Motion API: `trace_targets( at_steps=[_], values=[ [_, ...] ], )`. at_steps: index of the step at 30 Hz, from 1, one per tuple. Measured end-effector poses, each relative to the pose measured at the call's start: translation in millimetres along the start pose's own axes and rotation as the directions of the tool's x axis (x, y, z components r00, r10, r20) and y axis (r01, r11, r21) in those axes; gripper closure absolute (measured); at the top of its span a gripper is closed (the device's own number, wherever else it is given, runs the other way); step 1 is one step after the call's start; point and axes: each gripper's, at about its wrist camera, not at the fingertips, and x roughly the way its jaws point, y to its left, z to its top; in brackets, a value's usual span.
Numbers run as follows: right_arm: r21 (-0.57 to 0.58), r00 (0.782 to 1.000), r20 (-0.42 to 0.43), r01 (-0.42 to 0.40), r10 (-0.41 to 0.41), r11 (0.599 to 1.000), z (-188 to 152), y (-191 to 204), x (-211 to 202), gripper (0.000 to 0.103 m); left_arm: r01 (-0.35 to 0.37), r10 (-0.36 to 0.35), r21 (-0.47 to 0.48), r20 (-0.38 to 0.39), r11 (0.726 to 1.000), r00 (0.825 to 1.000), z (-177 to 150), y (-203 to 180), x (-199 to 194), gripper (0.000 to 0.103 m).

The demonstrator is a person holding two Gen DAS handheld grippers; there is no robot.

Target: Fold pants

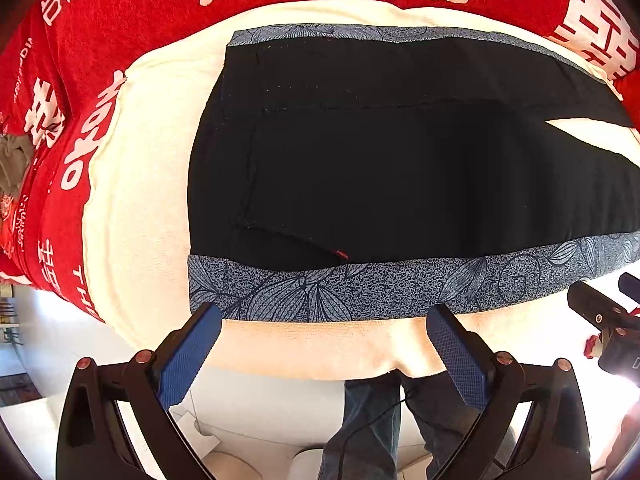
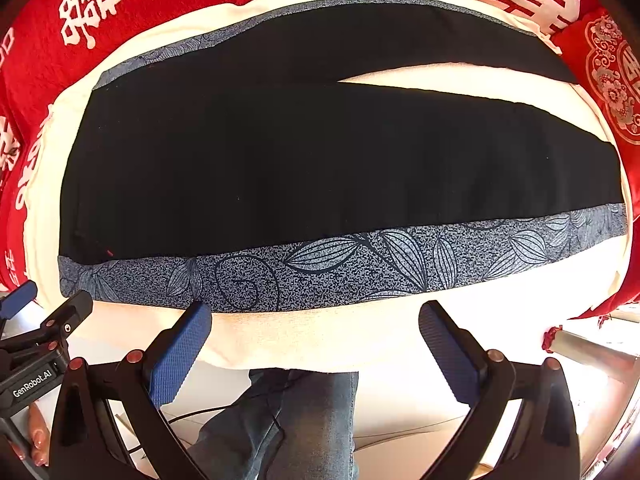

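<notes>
Black pants [image 1: 380,168] with a blue leaf-patterned side stripe [image 1: 360,288] lie flat on a cream cloth [image 1: 132,208], waist at the left, the two legs splitting at the right [image 2: 400,76]. My left gripper [image 1: 324,316] is open and empty, its blue pads [image 1: 188,356] just short of the near stripe at the waist end. My right gripper [image 2: 316,316] is open and empty, just short of the near stripe [image 2: 340,272] at mid-leg. Each gripper shows at the edge of the other's view: the right one [image 1: 604,320], the left one [image 2: 44,340].
A red blanket with white characters [image 1: 120,8] surrounds the cream cloth [image 2: 304,344] on the far and side edges. The cloth's near edge drops off; the person's jeans [image 2: 296,420] and a pale floor show below it.
</notes>
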Motion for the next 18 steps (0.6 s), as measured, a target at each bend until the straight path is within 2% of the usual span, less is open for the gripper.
trace_targets(
  at_steps=[18],
  values=[
    [-0.004,0.999,-0.035,0.022,-0.022,1.0,-0.3,13.2,5.1,0.0,0.021,-0.021,-0.006,-0.003,1.0,1.0,1.6,9.5,1.8,0.0]
  ],
)
